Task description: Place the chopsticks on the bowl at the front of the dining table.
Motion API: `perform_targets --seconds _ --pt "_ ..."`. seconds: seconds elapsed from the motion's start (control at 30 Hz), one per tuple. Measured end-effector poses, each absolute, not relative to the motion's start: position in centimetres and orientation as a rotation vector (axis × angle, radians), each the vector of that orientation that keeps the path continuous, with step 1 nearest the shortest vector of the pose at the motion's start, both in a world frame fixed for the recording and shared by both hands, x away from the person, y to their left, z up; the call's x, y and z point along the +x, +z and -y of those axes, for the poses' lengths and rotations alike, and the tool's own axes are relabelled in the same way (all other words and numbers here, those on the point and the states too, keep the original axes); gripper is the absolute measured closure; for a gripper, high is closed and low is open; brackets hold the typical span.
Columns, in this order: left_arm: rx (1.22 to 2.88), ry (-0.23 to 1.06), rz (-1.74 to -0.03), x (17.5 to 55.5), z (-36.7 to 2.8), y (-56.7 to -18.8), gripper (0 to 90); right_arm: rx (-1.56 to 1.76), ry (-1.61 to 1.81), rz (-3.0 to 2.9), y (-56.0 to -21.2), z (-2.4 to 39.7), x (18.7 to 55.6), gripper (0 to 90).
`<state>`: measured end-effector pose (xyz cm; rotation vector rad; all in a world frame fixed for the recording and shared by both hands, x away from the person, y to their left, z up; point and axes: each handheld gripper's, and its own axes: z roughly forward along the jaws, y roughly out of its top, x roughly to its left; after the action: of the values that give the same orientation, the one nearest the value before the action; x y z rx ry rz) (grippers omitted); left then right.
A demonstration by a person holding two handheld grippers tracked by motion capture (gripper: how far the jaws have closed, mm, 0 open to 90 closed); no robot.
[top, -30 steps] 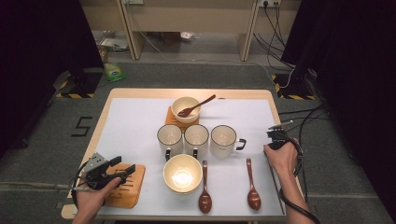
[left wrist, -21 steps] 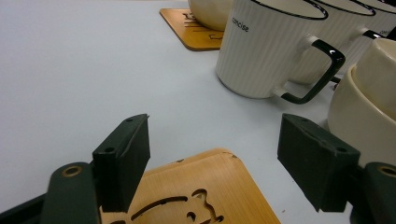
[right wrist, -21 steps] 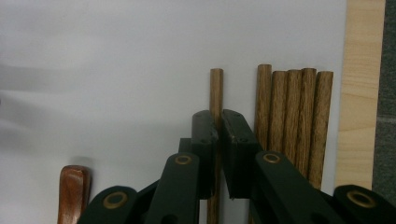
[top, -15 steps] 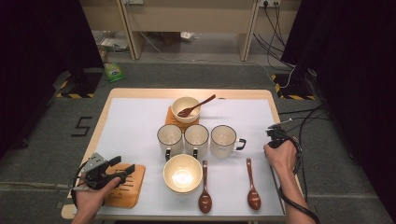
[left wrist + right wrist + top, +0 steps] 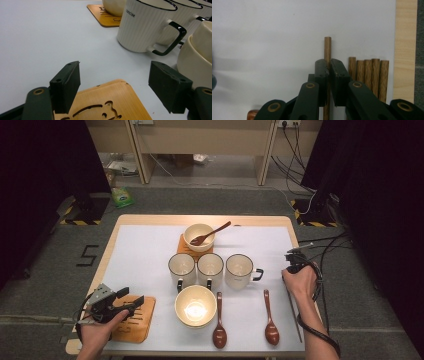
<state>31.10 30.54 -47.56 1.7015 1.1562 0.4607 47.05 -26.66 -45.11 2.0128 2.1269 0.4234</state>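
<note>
White-covered table takes up mid-frame. Left gripper sits lower left, jaws wide over the wooden coaster. Right gripper has just clamped one chopstick, bottom centre, beside four more chopsticks.

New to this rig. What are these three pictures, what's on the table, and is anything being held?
There is no robot arm: a person holds a two-jaw tool in each hand. The high view looks down on the table; the other two cameras ride on the tools and look along their black jaws.

On the table: three mugs in a row, an empty bowl, another bowl with a spoon on a coaster, two wooden spoons, and chopsticks by the right edge.

The right tongs are shut on a single chopstick, taken from that bunch. The left tongs are open above a wooden coaster, holding nothing.
</note>
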Motion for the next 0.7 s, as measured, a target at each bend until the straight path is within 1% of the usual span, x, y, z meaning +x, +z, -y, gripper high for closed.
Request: perform_targets --seconds 0.7 --pt "1.688 0.458 -1.161 31.1 -30.8 -47.5 24.9 2.028 0.452 -2.111 -44.8 25.9 52.1 84.1"
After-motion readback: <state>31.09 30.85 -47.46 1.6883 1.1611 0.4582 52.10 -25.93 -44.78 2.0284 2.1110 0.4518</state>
